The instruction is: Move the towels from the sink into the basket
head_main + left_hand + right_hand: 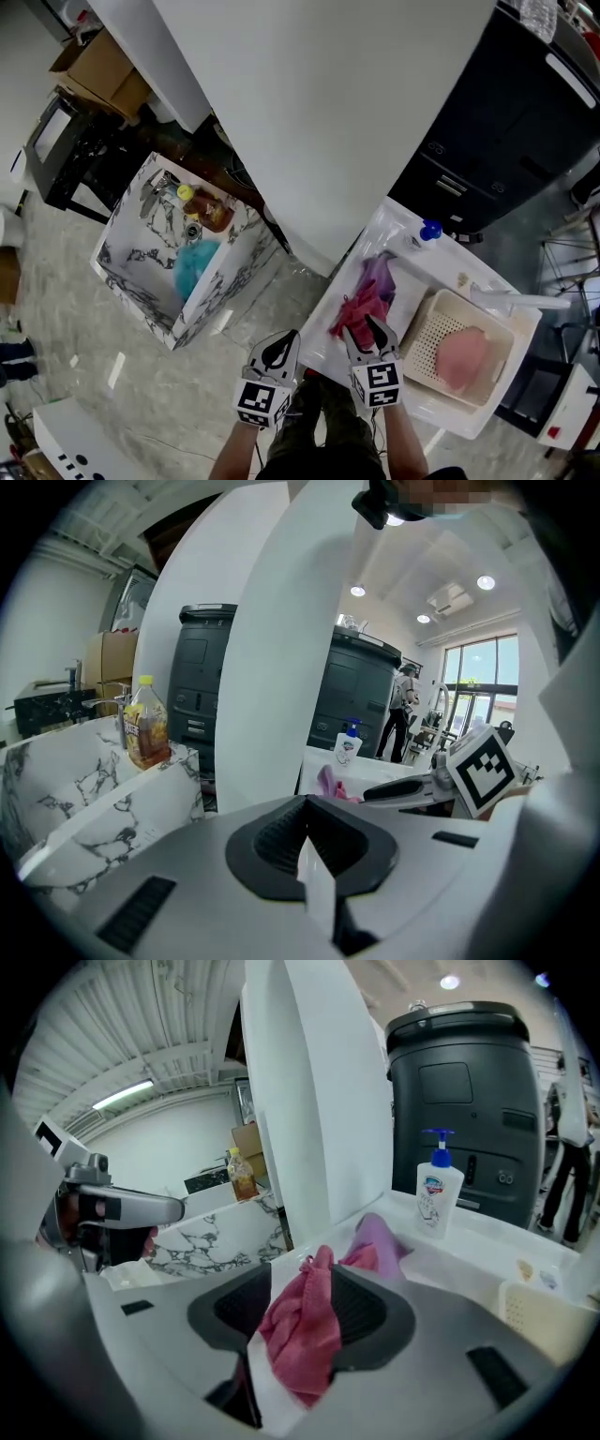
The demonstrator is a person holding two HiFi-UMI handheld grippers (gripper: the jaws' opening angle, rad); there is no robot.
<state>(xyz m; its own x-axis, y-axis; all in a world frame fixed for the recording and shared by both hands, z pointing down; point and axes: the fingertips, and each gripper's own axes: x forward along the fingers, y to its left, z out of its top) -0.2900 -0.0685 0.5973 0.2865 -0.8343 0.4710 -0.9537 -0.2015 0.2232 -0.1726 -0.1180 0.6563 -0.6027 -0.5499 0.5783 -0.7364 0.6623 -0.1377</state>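
Observation:
A red towel [361,309] and a purple towel [380,277] lie bunched in the white sink [412,281]. Right of them stands the cream perforated basket [427,328] with a pink towel [464,358] inside. My right gripper [367,336] hangs over the red towel with its fingers spread. In the right gripper view the red towel [305,1335] fills the gap of the open right gripper [300,1312], and the purple towel [380,1237] lies beyond. My left gripper [277,354] is off the sink's left edge, shut and empty [309,841].
A soap bottle [427,232] with a blue pump stands at the sink's back. A marble-patterned basin [141,253] at left holds an amber bottle [202,204] and a teal cloth [195,267]. A white pillar [309,112] and black cabinets [506,141] rise behind.

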